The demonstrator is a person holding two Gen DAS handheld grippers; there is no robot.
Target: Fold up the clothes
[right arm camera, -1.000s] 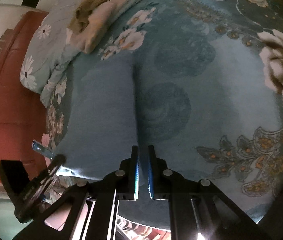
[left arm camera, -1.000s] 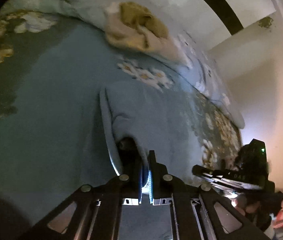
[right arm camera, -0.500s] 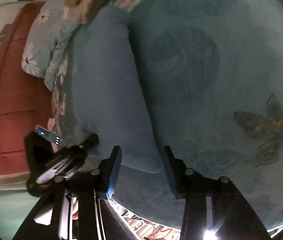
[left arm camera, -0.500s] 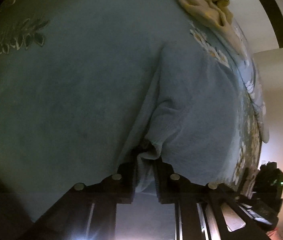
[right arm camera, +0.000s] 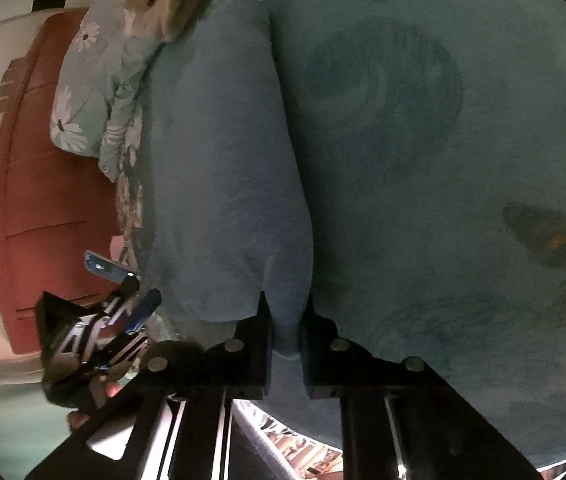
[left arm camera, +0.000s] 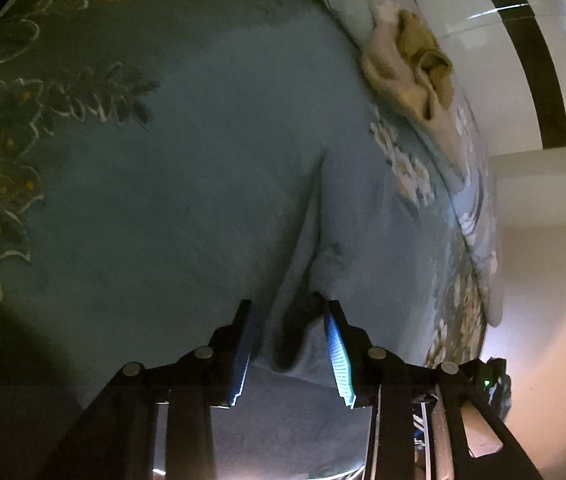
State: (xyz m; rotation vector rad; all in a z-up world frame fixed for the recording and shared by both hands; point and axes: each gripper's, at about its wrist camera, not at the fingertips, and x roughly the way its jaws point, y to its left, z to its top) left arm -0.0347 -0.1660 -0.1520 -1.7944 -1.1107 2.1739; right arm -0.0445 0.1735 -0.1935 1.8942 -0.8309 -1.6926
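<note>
Item: one blue-grey soft knit garment (left arm camera: 363, 216), lying flat and lengthwise on a teal bedspread printed with gold and white flowers (left arm camera: 163, 184), near the bed's edge beside a dark red cabinet (right arm camera: 43, 168). Left gripper (left arm camera: 289, 344): jaws spread apart, a bunched near corner of the garment sitting between them but not pinched; cloth touches neither pad clearly. Right gripper (right arm camera: 286, 320): jaws drawn in on the other near corner, a narrow tongue of fabric caught between them; judged to be gripping, though how firmly cannot be told. Also present: a crumpled cream and mustard-yellow cloth (left arm camera: 411, 64) at the far end by a pale floral pillow (right arm camera: 91, 92), well apart from the garment. Step in hand, as judged: securing both near corners before carrying the hem toward the far end. Handling notes: the left gripper should close on the same depth of fabric as the right, taking both layers of the bunch so that the edge lifts level; raise the two corners together, keeping the hem taut between them; the knit looks limp and will likely sag or twist if one side leads.
</note>
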